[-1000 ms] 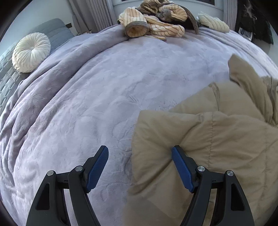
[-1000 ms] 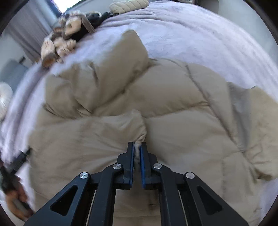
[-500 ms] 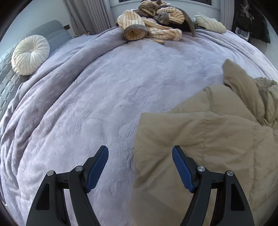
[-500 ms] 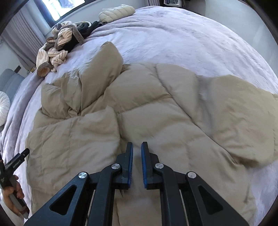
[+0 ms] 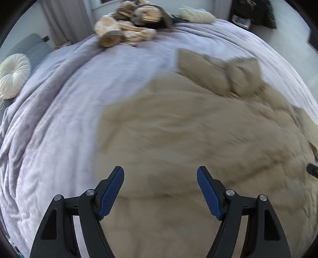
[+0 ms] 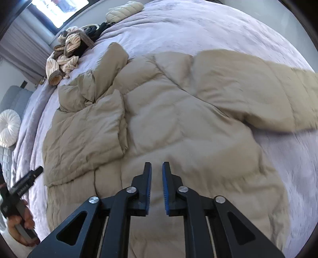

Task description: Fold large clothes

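Observation:
A tan puffer jacket (image 6: 174, 119) lies spread on the lilac bed cover (image 6: 218, 25), one sleeve folded over its left side and the other stretched out to the right. My right gripper (image 6: 157, 168) hangs over the jacket's lower middle; its jaws are opening, a narrow gap between the blue pads holds nothing. In the left wrist view the jacket (image 5: 188, 142) is blurred and fills the lower right. My left gripper (image 5: 160, 174) stands wide open above it, empty. The left tool (image 6: 23, 184) and the hand holding it show at the right wrist view's lower left.
A heap of striped cream and brown clothes (image 5: 127, 25) lies at the far end of the bed, with a cream knit piece (image 5: 196, 14) beside it. A round white cushion (image 5: 13, 75) rests on grey furniture to the left. Curtains hang behind.
My right gripper let go of the folded sleeve edge and drew back, jaws parting. My left gripper moved right, from the jacket's left edge to over its body, staying open.

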### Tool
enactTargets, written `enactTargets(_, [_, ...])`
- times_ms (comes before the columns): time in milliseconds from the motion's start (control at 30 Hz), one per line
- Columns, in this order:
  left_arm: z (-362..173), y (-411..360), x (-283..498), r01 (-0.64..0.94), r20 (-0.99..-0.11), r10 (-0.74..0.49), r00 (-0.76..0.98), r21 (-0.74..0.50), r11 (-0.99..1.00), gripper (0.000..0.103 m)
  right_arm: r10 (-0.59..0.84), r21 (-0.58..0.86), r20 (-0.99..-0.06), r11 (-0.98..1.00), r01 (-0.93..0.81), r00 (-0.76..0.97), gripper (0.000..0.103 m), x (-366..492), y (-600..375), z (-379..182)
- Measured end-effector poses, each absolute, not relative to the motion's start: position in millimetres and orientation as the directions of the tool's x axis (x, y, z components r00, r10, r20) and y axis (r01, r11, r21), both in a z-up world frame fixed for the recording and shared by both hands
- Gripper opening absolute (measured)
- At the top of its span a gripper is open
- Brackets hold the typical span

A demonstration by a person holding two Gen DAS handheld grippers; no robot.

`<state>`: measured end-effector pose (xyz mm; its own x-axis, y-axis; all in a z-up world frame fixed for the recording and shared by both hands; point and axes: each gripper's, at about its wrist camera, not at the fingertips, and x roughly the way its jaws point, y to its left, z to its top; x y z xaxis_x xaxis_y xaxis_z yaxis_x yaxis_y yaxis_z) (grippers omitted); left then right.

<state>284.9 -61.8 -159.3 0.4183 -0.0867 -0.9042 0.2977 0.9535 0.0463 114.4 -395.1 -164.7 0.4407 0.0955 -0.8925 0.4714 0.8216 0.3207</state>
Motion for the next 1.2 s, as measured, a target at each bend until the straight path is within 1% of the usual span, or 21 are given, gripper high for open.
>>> enactTargets(33, [-159, -74, 277, 0.317, -0.910, -0.104, 0.402, 0.032, 0.948, 0.077, 0.097, 0.331, -0.890, 0.810, 0.485, 0.445, 0.042, 107, -400, -163])
enactTargets(100, [-158, -92, 264, 0.344, -0.915, -0.126, 0.384, 0.016, 0.939, 0.077, 0.095, 0.346, -0.885, 0.790, 0.506, 0.457, 0.052, 96, -410, -160])
enactTargets(200, [-159, -119, 252, 0.378, -0.921, -0.140, 0.364, 0.008, 0.926, 0.077, 0.096, 0.365, -0.881, 0.760, 0.537, 0.463, 0.053, 80, -429, -158])
enactTargets(300, [-161, -141, 241, 0.392, -0.926, -0.157, 0.344, -0.010, 0.920, 0.077, 0.095, 0.385, -0.878, 0.723, 0.574, 0.469, 0.059, 64, -451, -159])
enactTargets(367, [-162, -153, 238, 0.399, -0.927, -0.164, 0.336, -0.017, 0.917, 0.077, 0.085, 0.387, -0.879, 0.701, 0.598, 0.469, 0.061, 53, -465, -161])
enactTargets(433, [-163, -164, 234, 0.408, -0.927, -0.170, 0.334, -0.020, 0.913, 0.077, 0.078, 0.397, -0.877, 0.672, 0.625, 0.474, 0.068, 42, -482, -164])
enactTargets(467, [-164, -171, 233, 0.411, -0.929, -0.169, 0.330, -0.019, 0.911, 0.087, 0.074, 0.402, -0.875, 0.660, 0.635, 0.478, 0.071, 37, -489, -165])
enactTargets(500, [-165, -176, 232, 0.410, -0.932, -0.166, 0.323, -0.020, 0.912, 0.103, 0.069, 0.406, -0.874, 0.647, 0.645, 0.481, 0.074, 31, -496, -167])
enactTargets(567, [-164, -186, 231, 0.407, -0.932, -0.175, 0.319, -0.032, 0.913, 0.103, 0.059, 0.416, -0.871, 0.617, 0.668, 0.488, 0.075, 21, -512, -169])
enactTargets(633, [-164, -196, 231, 0.413, -0.935, -0.179, 0.307, -0.038, 0.910, 0.103, 0.057, 0.429, -0.868, 0.586, 0.688, 0.494, 0.080, 12, -527, -173])
enactTargets(700, [-164, -206, 230, 0.418, -0.935, -0.181, 0.305, -0.039, 0.908, 0.103, 0.051, 0.438, -0.865, 0.560, 0.703, 0.499, 0.080, 6, -538, -177])
enactTargets(800, [-163, -220, 228, 0.431, -0.934, -0.181, 0.309, -0.033, 0.902, 0.103, 0.041, 0.463, -0.856, 0.507, 0.727, 0.516, 0.087, -4, -558, -183])
enactTargets(1033, [-164, -246, 224, 0.453, -0.941, -0.191, 0.281, -0.046, 0.890, 0.103, 0.000, 0.539, -0.808, 0.408, 0.737, 0.590, 0.089, -14, -604, -193])
enactTargets(1100, [-166, -249, 226, 0.434, -0.945, -0.189, 0.266, -0.057, 0.899, 0.103, 0.008, 0.557, -0.799, 0.389, 0.734, 0.602, 0.089, -12, -614, -195])
enactTargets(1200, [-168, -252, 229, 0.418, -0.948, -0.178, 0.265, -0.054, 0.907, 0.103, 0.038, 0.620, -0.763, 0.325, 0.714, 0.645, 0.089, -12, -633, -201])
